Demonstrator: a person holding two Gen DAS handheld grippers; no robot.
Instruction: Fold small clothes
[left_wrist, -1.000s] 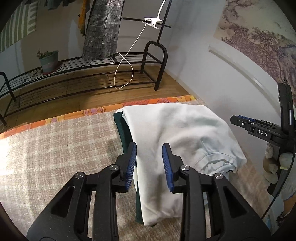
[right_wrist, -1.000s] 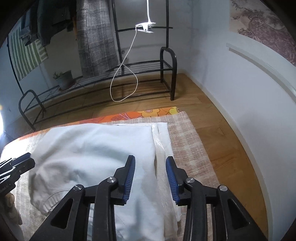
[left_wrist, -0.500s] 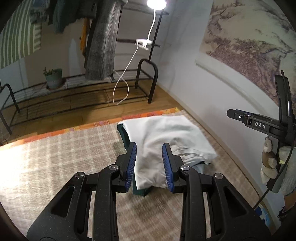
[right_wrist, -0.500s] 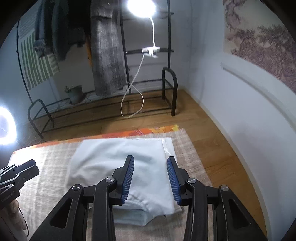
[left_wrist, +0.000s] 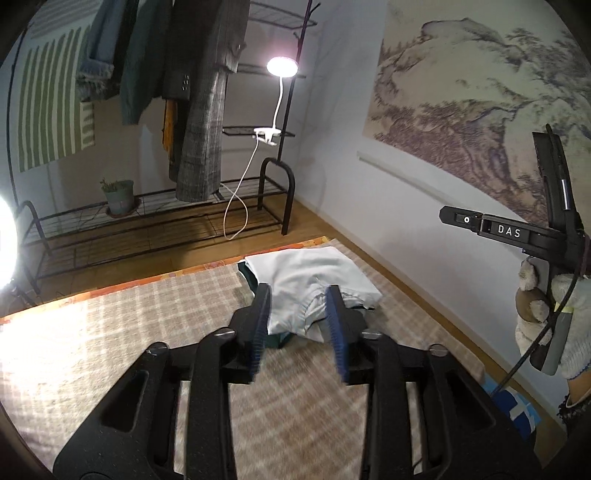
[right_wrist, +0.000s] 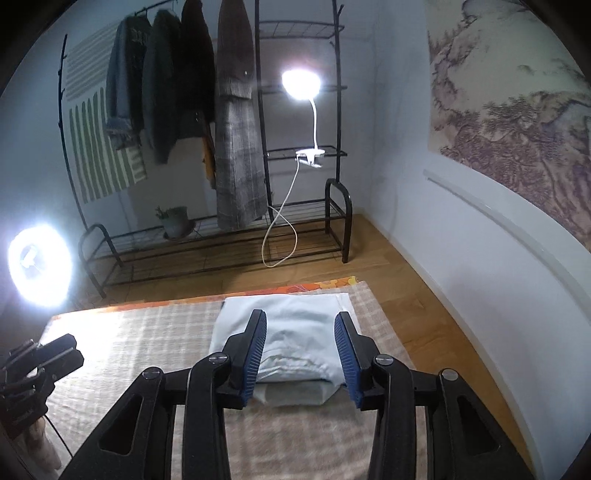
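The left gripper (left_wrist: 297, 325) stands with its jaws partly apart and nothing between them, having just been opening; the blue pads (left_wrist: 258, 328) press on no cloth, and the pile lies beyond and below them; the right gripper (right_wrist: 300, 352) is likewise part-open and empty, its jaws also just widened a little, and in the left wrist view it shows at the right edge in a gloved hand (left_wrist: 554, 317).

Outward from the jaws, the folded pale garment (right_wrist: 295, 339) lies on top of a small stack near the far right corner of the checked blanket (left_wrist: 147, 332); under it a dark green piece (left_wrist: 255, 282) shows at the left edge, and a white folded piece (right_wrist: 345, 301) shows at the right; the top garment's near edge is slightly rumpled around an elastic hem, yet it sits squarely on the pile.

In my judgement this item is folded and stacked, and both hands are free of it; no unfolded small garment shows on the blanket, so whether more remains cannot be told; clothes hang on the rack (right_wrist: 266, 147) behind.
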